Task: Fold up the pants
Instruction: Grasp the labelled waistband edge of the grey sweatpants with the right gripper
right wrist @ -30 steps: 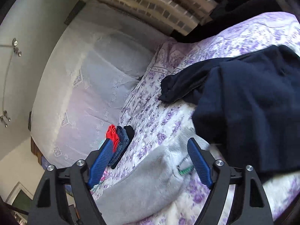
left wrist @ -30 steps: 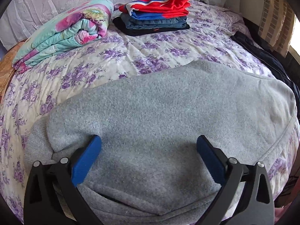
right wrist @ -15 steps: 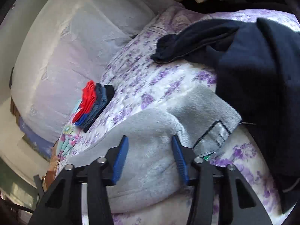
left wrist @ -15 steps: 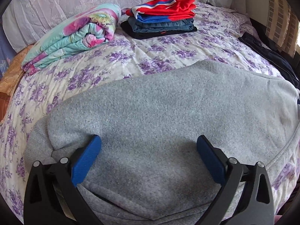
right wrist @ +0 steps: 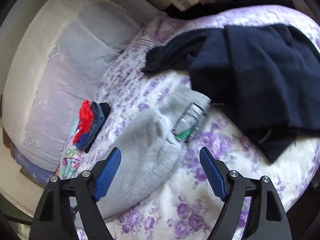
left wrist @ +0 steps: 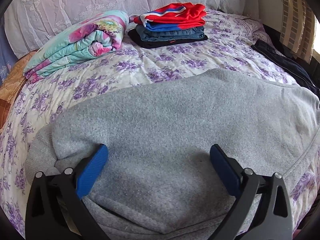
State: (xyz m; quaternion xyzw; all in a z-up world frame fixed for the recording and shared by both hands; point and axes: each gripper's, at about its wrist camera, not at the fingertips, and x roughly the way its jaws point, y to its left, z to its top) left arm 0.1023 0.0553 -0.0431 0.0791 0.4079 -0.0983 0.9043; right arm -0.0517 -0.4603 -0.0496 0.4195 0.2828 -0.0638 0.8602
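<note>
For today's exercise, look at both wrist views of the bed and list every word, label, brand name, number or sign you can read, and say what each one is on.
No text can be read in either view.
Grey pants: a waistband label with a green tag, too blurred to read.
Folded clothes stack: a small red mark on the jeans, too small to read.
Floral blanket and bedspread: only flower patterns.

Pants (left wrist: 180, 120): heather grey, with a paler grey ribbed waistband (right wrist: 188, 98). Bed cover (left wrist: 160, 64): cream-white, printed with purple flower clusters. Rolled quilt (left wrist: 80, 42): turquoise with pink and yellow flowers. Folded stack (left wrist: 170, 28): red top with a white stripe, then royal blue, denim blue, black at the base. Loose garment (right wrist: 260, 76): dark navy. Both grippers: black frames, blue pads (left wrist: 92, 172).
</note>
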